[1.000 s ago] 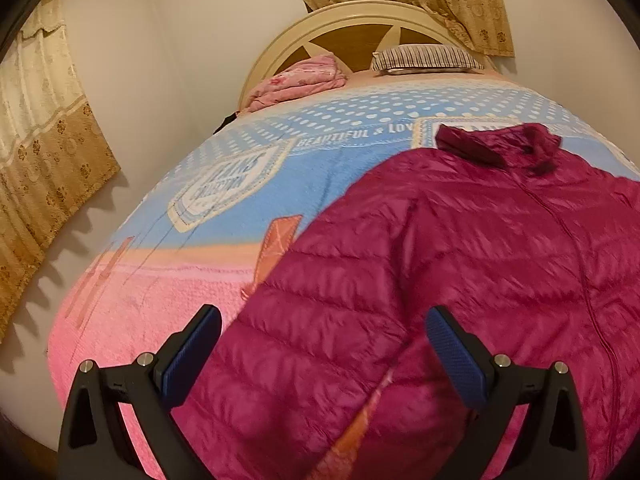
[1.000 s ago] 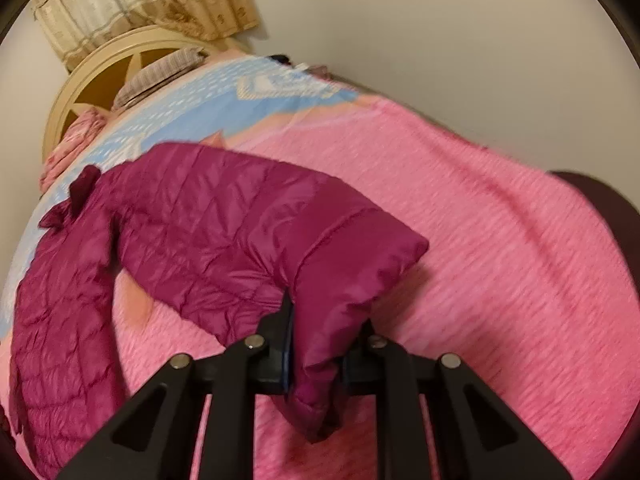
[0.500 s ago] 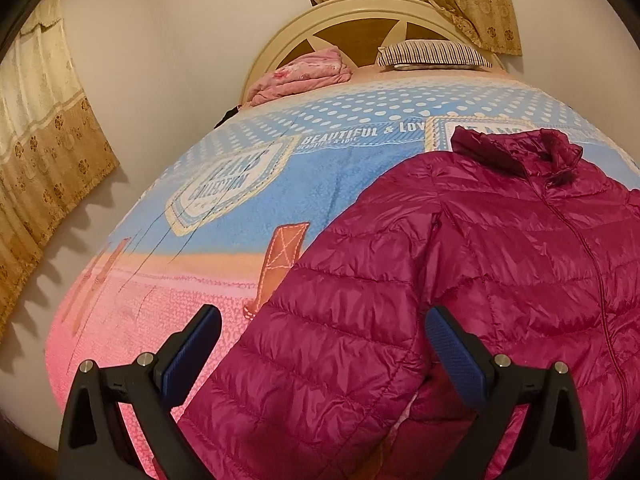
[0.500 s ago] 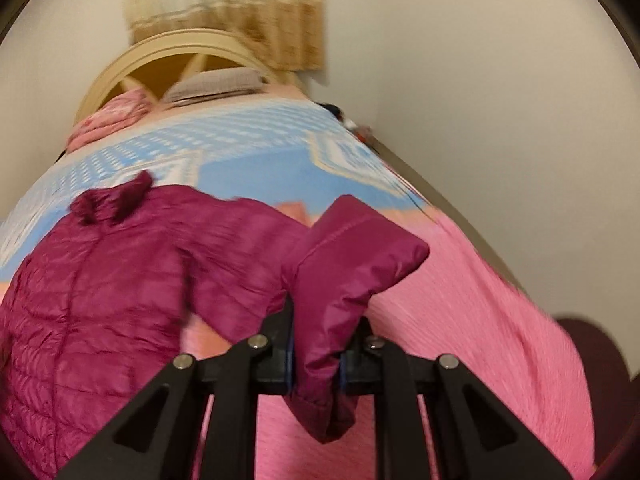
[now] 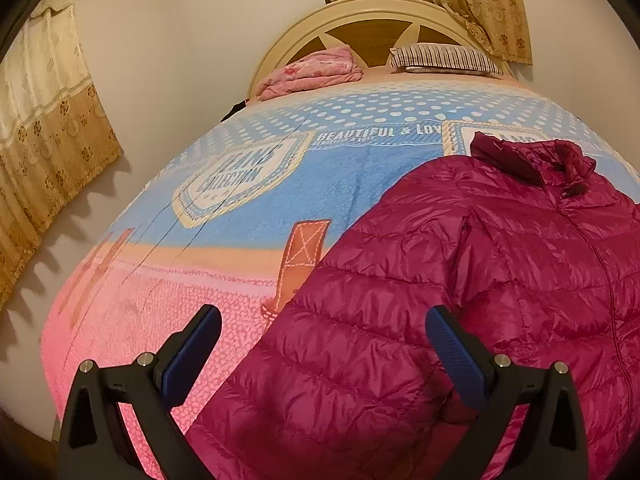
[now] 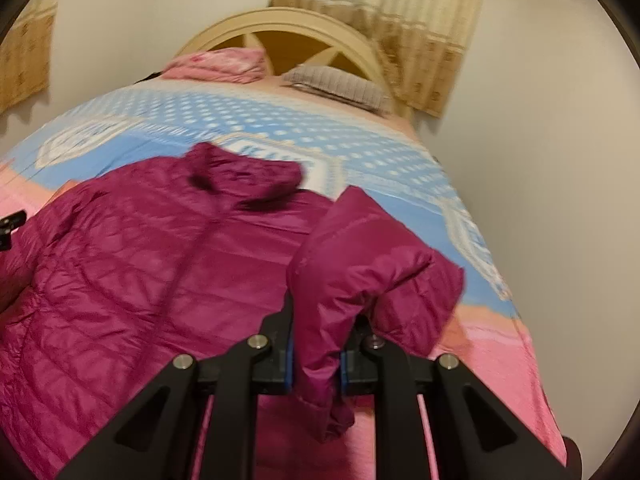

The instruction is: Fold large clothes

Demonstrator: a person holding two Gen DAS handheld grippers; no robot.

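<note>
A magenta quilted puffer jacket (image 5: 460,280) lies front up on the bed, collar toward the headboard; it also shows in the right wrist view (image 6: 152,264). My left gripper (image 5: 320,344) is open and empty, hovering above the jacket's near left sleeve. My right gripper (image 6: 316,356) is shut on the cuff of the jacket's right sleeve (image 6: 360,264) and holds it lifted above the bed, folded over toward the jacket's body.
The bed has a blue, orange and pink patterned blanket (image 5: 248,200). A pink folded quilt (image 5: 316,72) and a striped pillow (image 5: 444,56) lie by the cream headboard (image 5: 360,12). Walls and curtains (image 5: 44,136) flank the bed closely.
My right gripper has swung the held sleeve from the bed's right side over toward the jacket's body. My left gripper has drifted back and left a little, still open.
</note>
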